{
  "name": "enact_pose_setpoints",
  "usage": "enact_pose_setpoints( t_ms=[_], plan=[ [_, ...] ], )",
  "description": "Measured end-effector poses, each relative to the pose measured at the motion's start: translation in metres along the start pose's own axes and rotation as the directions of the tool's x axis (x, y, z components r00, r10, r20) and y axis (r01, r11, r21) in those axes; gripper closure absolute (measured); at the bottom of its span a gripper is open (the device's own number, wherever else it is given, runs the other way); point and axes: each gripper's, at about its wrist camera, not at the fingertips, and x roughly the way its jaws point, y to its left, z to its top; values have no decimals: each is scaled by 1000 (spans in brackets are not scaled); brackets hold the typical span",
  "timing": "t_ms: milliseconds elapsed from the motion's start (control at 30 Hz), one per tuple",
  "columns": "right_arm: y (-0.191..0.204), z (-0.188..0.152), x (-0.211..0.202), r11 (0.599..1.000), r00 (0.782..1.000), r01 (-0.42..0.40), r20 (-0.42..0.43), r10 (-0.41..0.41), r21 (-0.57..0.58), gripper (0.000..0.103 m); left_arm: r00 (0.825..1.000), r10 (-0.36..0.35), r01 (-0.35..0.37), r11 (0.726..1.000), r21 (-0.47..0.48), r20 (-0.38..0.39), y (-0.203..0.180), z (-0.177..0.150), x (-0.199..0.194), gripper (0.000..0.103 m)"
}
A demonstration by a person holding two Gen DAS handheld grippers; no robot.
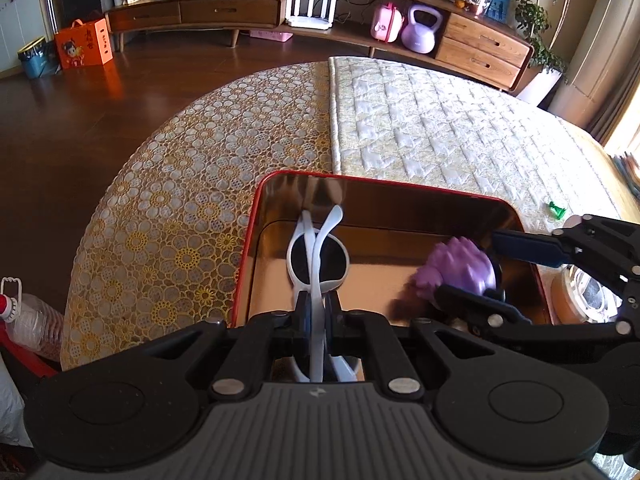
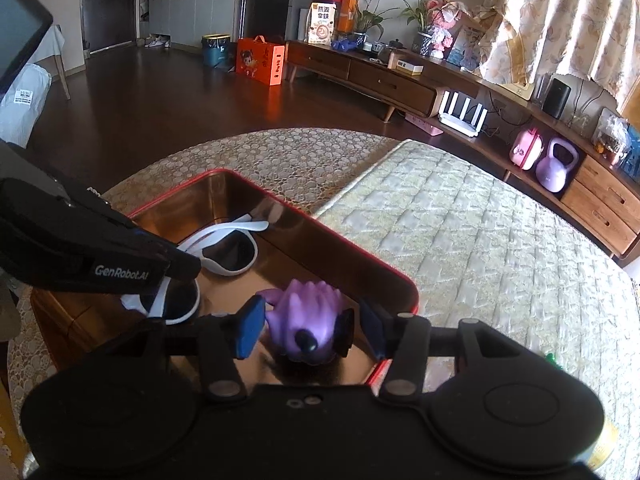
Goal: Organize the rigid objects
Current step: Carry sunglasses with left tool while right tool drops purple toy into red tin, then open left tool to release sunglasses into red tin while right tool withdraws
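A red-rimmed metal tin [image 1: 256,216] [image 2: 404,280] sits on the table. My left gripper [image 1: 318,312] is shut on white-framed sunglasses [image 1: 318,258] [image 2: 224,256], held inside the tin. My right gripper [image 2: 310,326] [image 1: 480,268] is open, its blue pads either side of a purple spiky toy [image 2: 308,318] [image 1: 460,266] that sits low in the tin's right end. A small gap shows between the pads and the toy.
The table has a lace cloth [image 1: 180,184] on the left and a quilted mat [image 1: 440,128] on the right. A small green piece [image 1: 557,210] lies on the mat. A jar [image 1: 580,296] stands right of the tin. A plastic bottle [image 1: 28,320] stands at the left edge.
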Motion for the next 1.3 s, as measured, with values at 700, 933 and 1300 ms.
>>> enact_pose_setpoints(
  t_ms=[700, 933, 1300],
  plan=[
    [6, -4, -63, 994, 996, -66, 61, 61, 92, 33, 998, 37, -38, 999, 29, 54, -10, -11, -38, 81],
    [1, -16, -93, 989, 994, -66, 97, 53, 129, 26, 995, 34, -39, 998, 54, 90, -22, -21, -59, 56],
    [-26, -40, -147, 971, 985, -68, 168, 29, 228, 8, 984, 26, -44, 994, 101, 174, -52, -30, -96, 30]
  ],
)
